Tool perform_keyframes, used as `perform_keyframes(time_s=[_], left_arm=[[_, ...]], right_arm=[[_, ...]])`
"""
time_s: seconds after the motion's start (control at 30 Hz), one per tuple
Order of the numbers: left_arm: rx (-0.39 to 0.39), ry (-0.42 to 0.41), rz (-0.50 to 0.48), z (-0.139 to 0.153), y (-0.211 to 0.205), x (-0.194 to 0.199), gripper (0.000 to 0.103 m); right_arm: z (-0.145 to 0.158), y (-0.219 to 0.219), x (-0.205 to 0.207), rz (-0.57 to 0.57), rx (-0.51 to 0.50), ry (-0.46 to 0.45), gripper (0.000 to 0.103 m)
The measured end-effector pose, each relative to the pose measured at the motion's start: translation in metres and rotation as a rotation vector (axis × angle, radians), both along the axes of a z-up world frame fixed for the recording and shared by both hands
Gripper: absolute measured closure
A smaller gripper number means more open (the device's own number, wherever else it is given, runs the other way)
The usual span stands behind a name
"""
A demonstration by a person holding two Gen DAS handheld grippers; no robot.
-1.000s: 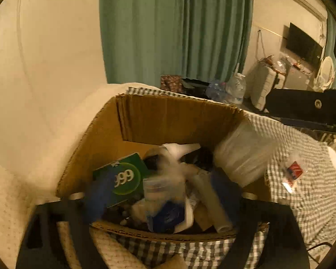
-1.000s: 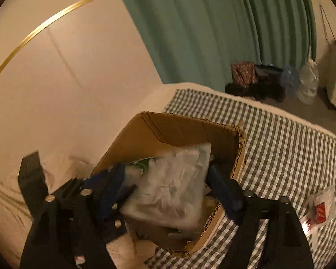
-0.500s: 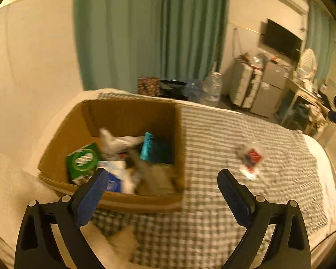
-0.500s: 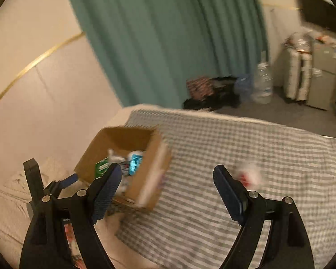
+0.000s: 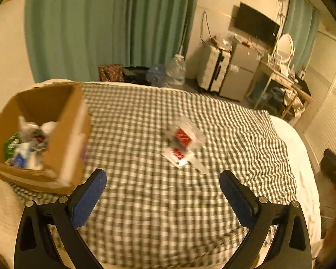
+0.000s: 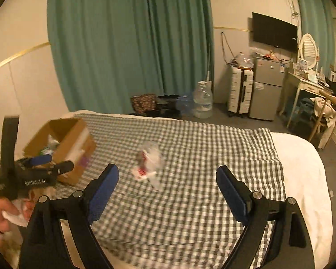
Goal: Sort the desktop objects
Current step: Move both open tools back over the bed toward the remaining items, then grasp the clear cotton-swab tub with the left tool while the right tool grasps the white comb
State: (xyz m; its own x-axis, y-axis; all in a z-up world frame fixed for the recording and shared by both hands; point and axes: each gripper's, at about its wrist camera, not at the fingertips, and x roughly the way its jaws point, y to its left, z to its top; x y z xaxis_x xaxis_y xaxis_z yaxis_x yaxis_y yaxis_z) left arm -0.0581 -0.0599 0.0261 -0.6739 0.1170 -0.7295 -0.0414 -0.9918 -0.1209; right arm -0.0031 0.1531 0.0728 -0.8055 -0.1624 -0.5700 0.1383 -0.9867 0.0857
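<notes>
A clear plastic packet with red labels (image 5: 182, 143) lies on the checked cloth (image 5: 145, 201) in the middle of the bed; it also shows in the right wrist view (image 6: 149, 163). An open cardboard box (image 5: 65, 134) full of small items stands at the left, also in the right wrist view (image 6: 76, 145). My left gripper (image 5: 162, 192) is open and empty, held above the cloth short of the packet. My right gripper (image 6: 166, 188) is open and empty, also short of the packet. The left gripper's body (image 6: 33, 174) shows at the left of the right wrist view.
Green curtains (image 6: 127, 44) hang behind the bed. Water bottles (image 6: 202, 103), a white suitcase (image 6: 238, 89), a small fridge (image 6: 266, 89) and a desk with a mirror (image 6: 306, 83) stand on the far floor. The bare white mattress (image 6: 302, 168) lies at the right.
Both grippers let go of their items into the box, opened, and pulled back and to the right. The view now centres on the packet on the cloth.
</notes>
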Motion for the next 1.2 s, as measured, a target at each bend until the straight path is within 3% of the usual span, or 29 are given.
perform_keyframes(time_s=[0.13, 0.27, 0.43, 0.53, 0.67, 0.77, 0.87, 0.93, 1.0, 1.03, 1.1, 1.2], left_arm=[[-0.002, 0.015, 0.016, -0.020, 0.037, -0.024, 0.000], [0.044, -0.013, 0.103, -0.048, 0.061, -0.059, 0.000], [0.017, 0.028, 0.234, -0.077, 0.084, -0.102, 0.000], [0.001, 0.012, 0.281, -0.100, 0.090, -0.131, 0.000], [-0.062, -0.014, 0.317, -0.128, 0.097, -0.163, 0.000], [-0.144, -0.038, 0.291, -0.141, 0.108, -0.180, 0.000], [-0.248, -0.039, 0.247, -0.152, 0.117, -0.189, 0.000], [-0.256, -0.059, 0.222, -0.159, 0.117, -0.193, 0.001], [-0.220, -0.085, 0.211, -0.165, 0.113, -0.195, 0.009], [-0.195, -0.091, 0.202, -0.166, 0.111, -0.194, 0.021], [-0.192, -0.084, 0.194, -0.164, 0.111, -0.192, 0.033], [-0.198, -0.060, 0.186, -0.157, 0.106, -0.183, 0.036]], right_arm=[[-0.038, 0.015, -0.017, -0.008, -0.053, 0.002, 0.014], [-0.074, 0.030, -0.065, -0.018, -0.068, -0.033, 0.014], [-0.108, 0.047, -0.130, -0.055, -0.044, -0.040, 0.014], [-0.136, 0.060, -0.144, -0.083, -0.048, -0.012, 0.014], [-0.173, 0.072, -0.154, -0.062, -0.087, -0.022, 0.014], [-0.181, 0.070, -0.166, -0.040, -0.080, -0.022, 0.014], [-0.187, 0.070, -0.171, 0.013, -0.137, -0.013, 0.014], [-0.193, 0.067, -0.175, 0.024, -0.136, -0.045, 0.014], [-0.199, 0.064, -0.177, 0.021, -0.127, -0.069, 0.014], [-0.203, 0.064, -0.179, 0.027, -0.129, -0.087, 0.014], [-0.208, 0.062, -0.179, 0.023, -0.126, -0.103, 0.014], [-0.217, 0.064, -0.180, 0.005, -0.105, -0.139, 0.014]])
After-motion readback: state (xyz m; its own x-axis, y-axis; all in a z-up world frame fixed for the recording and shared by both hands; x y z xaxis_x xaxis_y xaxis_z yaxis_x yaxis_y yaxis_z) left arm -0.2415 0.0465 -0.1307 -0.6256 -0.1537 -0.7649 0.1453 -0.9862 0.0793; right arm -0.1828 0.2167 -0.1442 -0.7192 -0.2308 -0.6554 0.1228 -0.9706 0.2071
